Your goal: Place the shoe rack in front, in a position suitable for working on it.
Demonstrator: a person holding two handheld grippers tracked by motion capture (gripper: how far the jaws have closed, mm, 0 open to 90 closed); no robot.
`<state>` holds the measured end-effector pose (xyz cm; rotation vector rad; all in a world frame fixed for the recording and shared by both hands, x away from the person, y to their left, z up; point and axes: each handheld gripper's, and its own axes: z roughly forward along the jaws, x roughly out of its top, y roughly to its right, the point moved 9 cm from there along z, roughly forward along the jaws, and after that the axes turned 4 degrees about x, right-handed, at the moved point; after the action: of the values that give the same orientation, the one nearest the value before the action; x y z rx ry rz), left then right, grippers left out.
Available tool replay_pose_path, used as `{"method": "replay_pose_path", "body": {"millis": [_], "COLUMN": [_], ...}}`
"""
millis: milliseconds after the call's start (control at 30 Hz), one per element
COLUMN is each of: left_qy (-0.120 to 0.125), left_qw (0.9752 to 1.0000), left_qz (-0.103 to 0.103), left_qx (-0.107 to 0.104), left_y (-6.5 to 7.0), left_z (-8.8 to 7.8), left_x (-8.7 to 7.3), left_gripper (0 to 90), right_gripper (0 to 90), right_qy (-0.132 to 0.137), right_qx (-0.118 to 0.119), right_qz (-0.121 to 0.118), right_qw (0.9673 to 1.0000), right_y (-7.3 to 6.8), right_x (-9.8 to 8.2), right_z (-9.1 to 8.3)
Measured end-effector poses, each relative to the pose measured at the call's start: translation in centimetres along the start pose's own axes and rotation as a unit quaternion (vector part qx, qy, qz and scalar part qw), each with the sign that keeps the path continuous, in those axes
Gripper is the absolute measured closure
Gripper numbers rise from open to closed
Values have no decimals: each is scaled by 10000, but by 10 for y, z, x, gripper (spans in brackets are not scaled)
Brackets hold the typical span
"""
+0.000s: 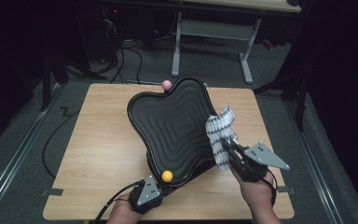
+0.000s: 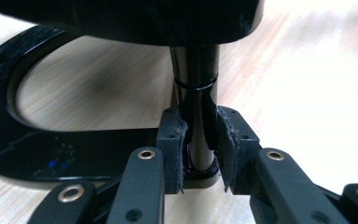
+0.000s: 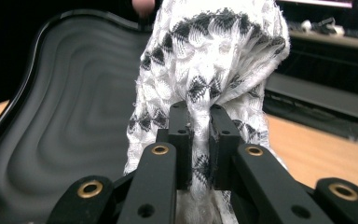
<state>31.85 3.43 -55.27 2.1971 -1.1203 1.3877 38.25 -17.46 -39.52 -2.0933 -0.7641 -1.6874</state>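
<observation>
Cloth meets tilted tray at the bench

The right hand-held gripper (image 1: 227, 142) pinches a soft, light patterned cloth (image 1: 220, 133) at the glossy black tray (image 1: 172, 126)'s right edge; the left hand-held gripper (image 2: 199, 151) clamps the stiff, likely slippery tray's stand post (image 2: 196, 107), a sensible hold.

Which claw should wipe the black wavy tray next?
The right claw, probably. It is shut on the cloth, right at the tray's edge. The left claw is busy: it is clamped on the stand's post under the tray, likely steadying it.
</observation>
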Motion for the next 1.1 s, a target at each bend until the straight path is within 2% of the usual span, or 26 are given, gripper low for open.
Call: {"method": "replay_pose_path", "body": {"millis": [167, 333, 400, 500, 567, 667, 733, 767, 800, 833, 867, 900, 967, 1000, 1067, 1100], "left_qy": [-32, -39, -63, -90, -99, -104, -99, -100, -102, -103, -104, -108, -110, -108, -105, -103], "left_qw": [9998, 9996, 9995, 9994, 9995, 9995, 9995, 9996, 9995, 9995, 9995, 9995, 9995, 9995, 9995, 9995], "left_qz": [-141, -210, -230, -229, -214, -205, -208, -207, -208, -209, -211, -213, -217, -211, -217, -216], "left_qx": [101, 182, 210, 234, 212, 203, 195, 193, 194, 195, 200, 203, 207, 214, 216, 219], "left_y": [-8, -14, -17, -19, -20, -20, -20, -20, -20, -20, -20, -20, -20, -20, -20, -20], "left_z": [2, 5, 7, 8, 8, 8, 8, 8, 8, 8, 8, 8, 8, 8, 8, 8], "left_x": [1, 1, 2, 2, 2, 3, 3, 3, 3, 3, 3, 3, 3, 3, 2, 2], "left_gripper": [725, 726, 727, 726, 726, 726, 726, 727, 727, 727, 727, 726, 726, 727, 727, 727], "right_gripper": [829, 829, 826, 819, 770, 609, 376, 311, 255, 233, 225, 216, 213, 226, 348, 441], "right_qy": [-317, -812, -1120, -1448, -1793, -1865, -1868, -1883, -1963, -2027, -2119, -2272, -2544, -2601, -2555, -2532], "right_qx": [-111, -72, -46, -119, -121, -164, -285, -337, -339, -274, -200, -166, -199, -193, -136, -67], "right_qz": [14, 149, 206, 203, 338, 471, 593, 621, 690, 714, 660, 609, 398, 342, 269, 222], "right_qw": [9994, 9966, 9935, 9892, 9831, 9812, 9802, 9796, 9775, 9763, 9748, 9718, 9661, 9648, 9663, 9671], "right_y": [0, -6, -8, -5, 0, 5, 9, 11, 11, 10, 8, 5, 0, -1, -3, -5], "right_x": [-42, -88, -114, -137, -158, -166, -166, -167, -170, -172, -175, -180, -190, -192, -189, -188], "right_z": [-27, -36, -37, -35, -31, -31, -33, -32, -31, -30, -29, -27, -21, -20, -17, -16]}}
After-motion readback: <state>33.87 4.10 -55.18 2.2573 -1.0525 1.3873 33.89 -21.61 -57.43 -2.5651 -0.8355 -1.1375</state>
